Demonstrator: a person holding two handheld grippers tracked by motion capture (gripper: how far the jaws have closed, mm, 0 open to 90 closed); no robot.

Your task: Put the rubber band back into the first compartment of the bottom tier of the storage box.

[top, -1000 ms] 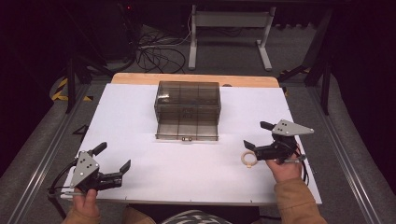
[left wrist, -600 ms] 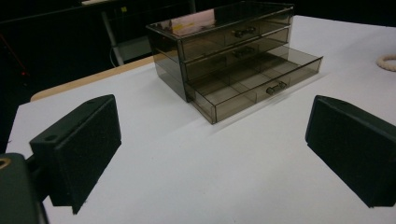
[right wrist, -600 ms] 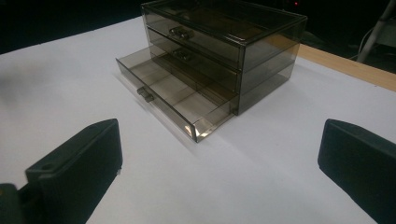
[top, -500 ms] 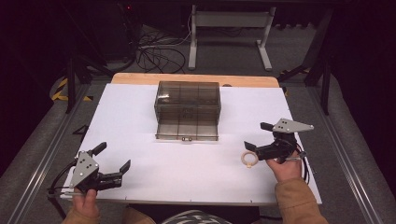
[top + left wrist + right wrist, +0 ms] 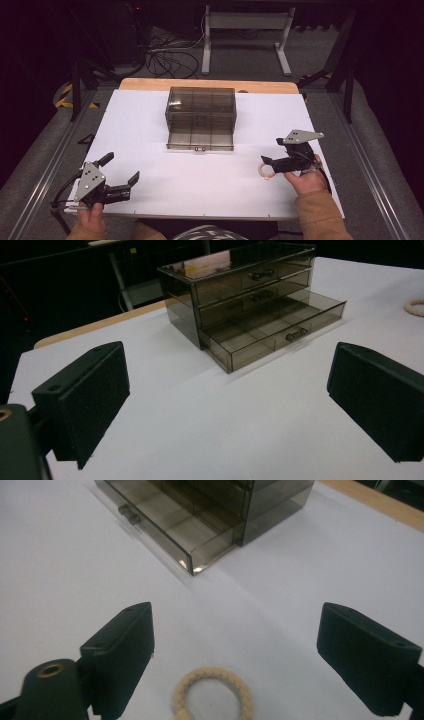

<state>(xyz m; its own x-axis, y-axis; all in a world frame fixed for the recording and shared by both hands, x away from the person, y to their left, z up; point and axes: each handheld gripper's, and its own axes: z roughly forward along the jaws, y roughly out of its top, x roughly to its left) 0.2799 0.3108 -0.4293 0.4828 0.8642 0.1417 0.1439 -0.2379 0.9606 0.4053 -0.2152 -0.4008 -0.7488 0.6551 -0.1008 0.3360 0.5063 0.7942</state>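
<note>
A smoky clear drawer box (image 5: 201, 107) stands at the table's middle back, its bottom drawer (image 5: 200, 141) pulled out. In the left gripper view the box (image 5: 240, 290) lies ahead, in the right gripper view at the top (image 5: 200, 510). A beige cord ring (image 5: 259, 171) lies flat on the white table at the right. My right gripper (image 5: 272, 151) hovers over it. Its jaws have just been closing, and the ring (image 5: 212, 674) lies low between them (image 5: 240, 645), untouched by the pads. My left gripper (image 5: 121, 167) rests open and empty near the front left edge (image 5: 225, 405).
The white table top (image 5: 150, 125) has a wooden strip (image 5: 150, 84) along its back edge. Behind it on the dark floor are cables (image 5: 170, 55) and a grey metal stand (image 5: 245, 30). Far off at the right of the left gripper view lies the ring (image 5: 415, 306).
The right gripper's jaws look slightly narrower around the ring. Both hands have kept their places, and the ring and the drawer box have not moved.
</note>
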